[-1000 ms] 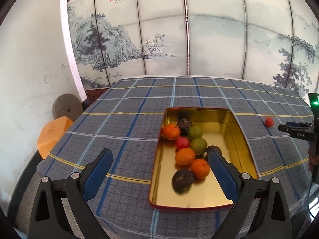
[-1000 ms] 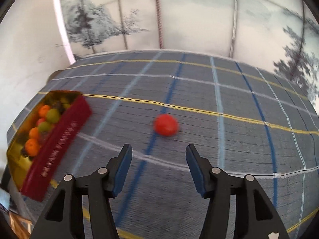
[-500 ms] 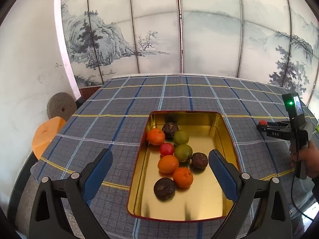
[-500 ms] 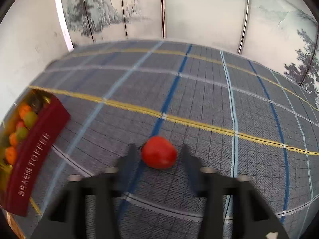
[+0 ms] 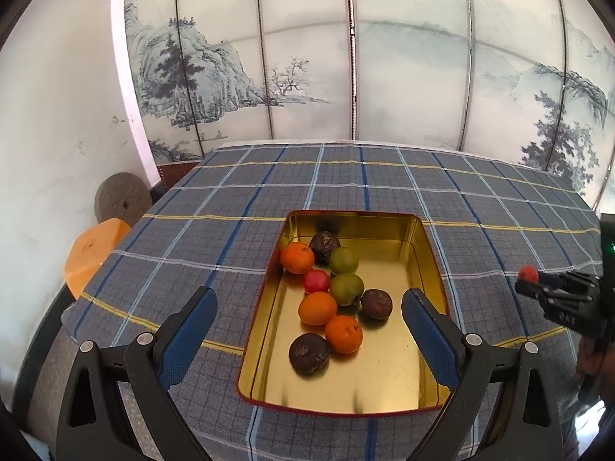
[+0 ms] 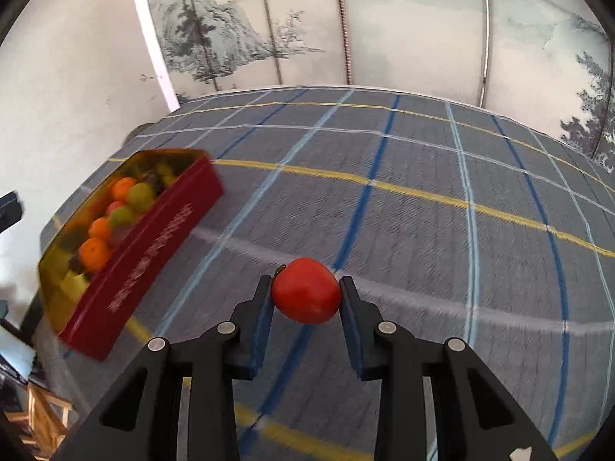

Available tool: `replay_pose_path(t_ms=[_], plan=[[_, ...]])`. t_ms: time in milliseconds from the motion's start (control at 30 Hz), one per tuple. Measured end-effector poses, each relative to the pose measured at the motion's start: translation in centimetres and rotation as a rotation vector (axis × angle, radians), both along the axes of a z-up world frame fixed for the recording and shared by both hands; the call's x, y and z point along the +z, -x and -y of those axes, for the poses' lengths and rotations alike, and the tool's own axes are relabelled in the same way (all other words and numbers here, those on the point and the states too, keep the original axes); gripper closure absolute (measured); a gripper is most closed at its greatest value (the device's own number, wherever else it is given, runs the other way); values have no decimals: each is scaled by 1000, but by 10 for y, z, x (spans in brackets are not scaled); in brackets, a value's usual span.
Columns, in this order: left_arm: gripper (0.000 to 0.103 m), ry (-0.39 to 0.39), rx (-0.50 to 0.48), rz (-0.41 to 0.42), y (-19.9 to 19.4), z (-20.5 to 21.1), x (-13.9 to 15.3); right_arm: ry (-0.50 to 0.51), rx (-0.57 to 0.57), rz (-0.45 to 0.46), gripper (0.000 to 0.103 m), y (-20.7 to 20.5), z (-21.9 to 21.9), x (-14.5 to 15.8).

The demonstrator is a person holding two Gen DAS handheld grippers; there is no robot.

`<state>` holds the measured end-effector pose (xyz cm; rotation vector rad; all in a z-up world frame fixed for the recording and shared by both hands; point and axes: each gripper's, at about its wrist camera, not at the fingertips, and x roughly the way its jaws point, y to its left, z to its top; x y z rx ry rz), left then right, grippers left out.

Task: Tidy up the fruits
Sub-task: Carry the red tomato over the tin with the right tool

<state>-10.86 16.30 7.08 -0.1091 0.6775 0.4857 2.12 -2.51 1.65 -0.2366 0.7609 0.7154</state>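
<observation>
A gold tin tray (image 5: 419,368) with red outer walls sits on the plaid tablecloth and holds several fruits: oranges (image 5: 296,257), green ones (image 5: 346,288), a red one (image 5: 316,281) and dark ones (image 5: 308,353). My left gripper (image 5: 307,315) is open and empty, hovering above the tray's near half. My right gripper (image 6: 306,295) is shut on a small red fruit (image 6: 306,290) and holds it above the cloth, right of the tray (image 6: 153,238). In the left wrist view that fruit (image 5: 528,273) shows at the right gripper's tip.
The plaid-covered table (image 5: 346,180) stands before a painted folding screen (image 5: 384,57). An orange stool (image 5: 90,257) and a grey stone disc (image 5: 123,199) stand off the table's left edge. A wooden piece (image 6: 42,415) lies below the table's near-left corner.
My right gripper moved up to the red fruit, closed on it and lifted it off the cloth. My left gripper shifted, so the tray sits more central under it.
</observation>
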Motion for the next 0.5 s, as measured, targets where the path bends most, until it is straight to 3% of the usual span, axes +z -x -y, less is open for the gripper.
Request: replay_pose_path(t_ms=[500], plan=[[5, -24, 25, 46, 32, 8, 13, -17, 96, 58, 72, 67, -9, 29]])
